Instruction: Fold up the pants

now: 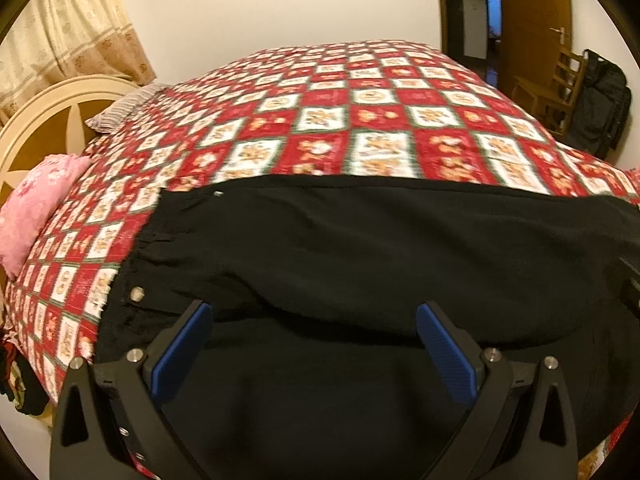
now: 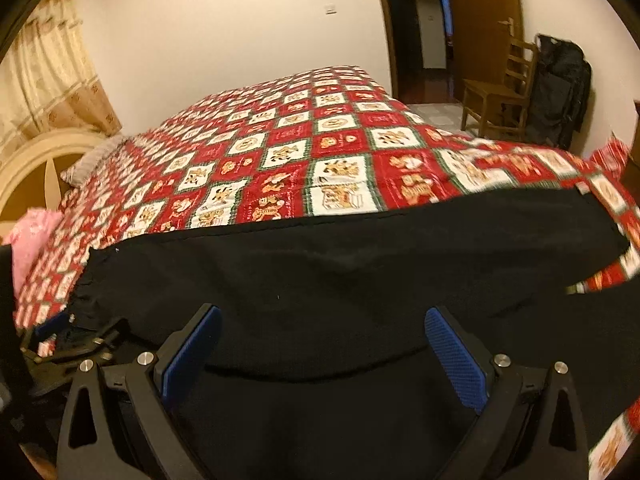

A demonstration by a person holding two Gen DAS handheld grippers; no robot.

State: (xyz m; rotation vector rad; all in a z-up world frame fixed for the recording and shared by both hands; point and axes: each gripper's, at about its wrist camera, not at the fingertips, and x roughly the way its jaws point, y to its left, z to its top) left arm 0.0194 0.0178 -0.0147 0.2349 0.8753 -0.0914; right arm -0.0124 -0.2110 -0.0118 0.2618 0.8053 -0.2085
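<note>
Black pants [image 1: 360, 248] lie across the near side of a bed, waistband with a metal button [image 1: 137, 292] toward the left. My left gripper [image 1: 314, 312] stands open over the waist end, blue pads wide apart, nothing between them. In the right wrist view the same black pants [image 2: 340, 276] stretch sideways, one leg laid on top of the other, with the cuff end at the right. My right gripper [image 2: 322, 316] is open too, hovering over the leg fabric. The left gripper's body [image 2: 68, 340] shows at the lower left of that view.
The bed wears a red and white checked quilt [image 1: 360, 120]. A pink pillow [image 1: 36, 208] and a cream headboard [image 1: 44, 120] sit at the left. A wooden chair [image 2: 500, 92], a dark bag [image 2: 560, 88] and an open wooden door [image 1: 532, 20] stand beyond the bed's right side.
</note>
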